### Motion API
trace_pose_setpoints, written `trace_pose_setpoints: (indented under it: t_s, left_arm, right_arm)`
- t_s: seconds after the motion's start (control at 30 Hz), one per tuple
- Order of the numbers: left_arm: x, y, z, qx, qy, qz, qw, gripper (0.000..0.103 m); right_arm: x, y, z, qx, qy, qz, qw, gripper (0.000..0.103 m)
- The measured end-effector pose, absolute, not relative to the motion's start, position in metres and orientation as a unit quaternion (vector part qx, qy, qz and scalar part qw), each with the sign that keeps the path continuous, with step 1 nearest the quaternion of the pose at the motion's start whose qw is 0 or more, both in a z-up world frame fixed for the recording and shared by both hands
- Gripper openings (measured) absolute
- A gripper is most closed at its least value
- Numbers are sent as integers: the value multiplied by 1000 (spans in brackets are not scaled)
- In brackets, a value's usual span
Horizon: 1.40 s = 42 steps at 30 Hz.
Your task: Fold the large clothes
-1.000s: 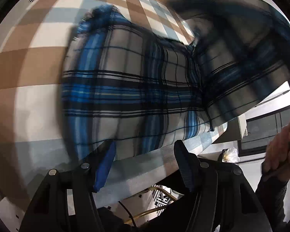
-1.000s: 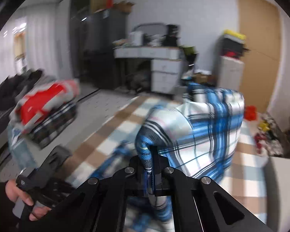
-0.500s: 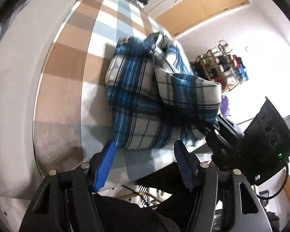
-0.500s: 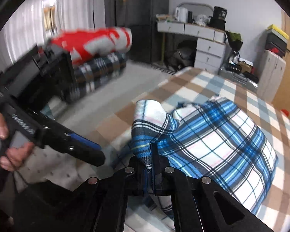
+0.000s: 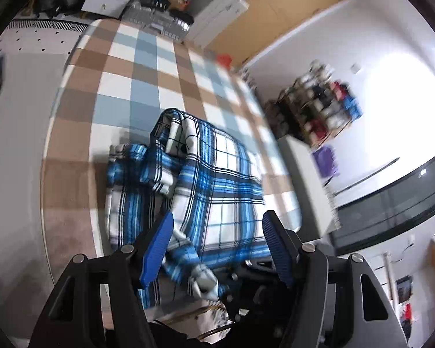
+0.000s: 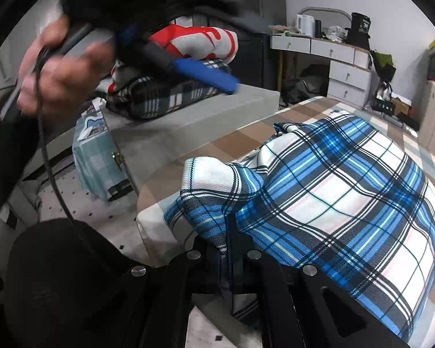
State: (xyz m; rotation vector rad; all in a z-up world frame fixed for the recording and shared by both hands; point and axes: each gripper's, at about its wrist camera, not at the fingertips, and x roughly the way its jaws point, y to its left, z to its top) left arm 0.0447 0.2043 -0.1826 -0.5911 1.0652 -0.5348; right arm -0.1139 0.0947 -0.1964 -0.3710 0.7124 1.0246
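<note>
A blue, white and black plaid shirt (image 5: 211, 185) lies bunched at the near end of a table with a brown, blue and white checked cloth (image 5: 148, 66). My left gripper (image 5: 217, 240) is open and empty, held above the shirt's near edge. It also shows in the right wrist view (image 6: 206, 75), high at the left with a hand on it. My right gripper (image 6: 227, 232) is shut on a fold of the plaid shirt (image 6: 333, 191) at the table's near corner.
A grey sofa or bench (image 6: 188, 119) left of the table holds a stack of folded clothes (image 6: 174, 66). Drawers and a desk (image 6: 333, 58) stand at the back wall. A shelf of items (image 5: 319, 110) and a white cabinet (image 5: 307, 185) stand right of the table.
My left gripper has risen and pulled back, so the shirt looks smaller and further below. My right gripper has lowered the held fold toward the table's near corner.
</note>
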Motion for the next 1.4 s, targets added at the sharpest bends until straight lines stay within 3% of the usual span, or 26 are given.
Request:
trace_pose_setpoints:
  t_s: [0.27, 0.43, 0.47, 0.5, 0.53, 0.57, 1.0, 1.4]
  left_arm:
    - [114, 165, -214, -212, 594, -203, 749, 59]
    - [132, 156, -232, -202, 615, -168, 743, 58]
    - [134, 156, -234, -208, 616, -167, 741, 53]
    - [133, 157, -234, -213, 616, -169, 740, 20]
    - [134, 158, -233, -218, 618, -171, 736, 7]
    - [135, 159, -233, -228, 620, -177, 729, 5]
    - [94, 182, -159, -253, 535, -198, 781, 1]
    - [36, 232, -200, -307, 519, -154, 782, 1]
  right_arm:
    - [-113, 90, -201, -139, 351, 459, 804, 4]
    - [-110, 85, -196, -126, 358, 458, 804, 4]
    - [-110, 85, -195, -125, 359, 457, 804, 4]
    - [-110, 84, -195, -125, 359, 457, 804, 4]
    - [-110, 84, -194, -123, 361, 456, 804, 4]
    - [-110, 84, -195, -121, 362, 456, 804, 4]
    - [-125, 72, -155, -79, 309, 486, 814, 4]
    - [-138, 104, -196, -174, 392, 530, 732, 4]
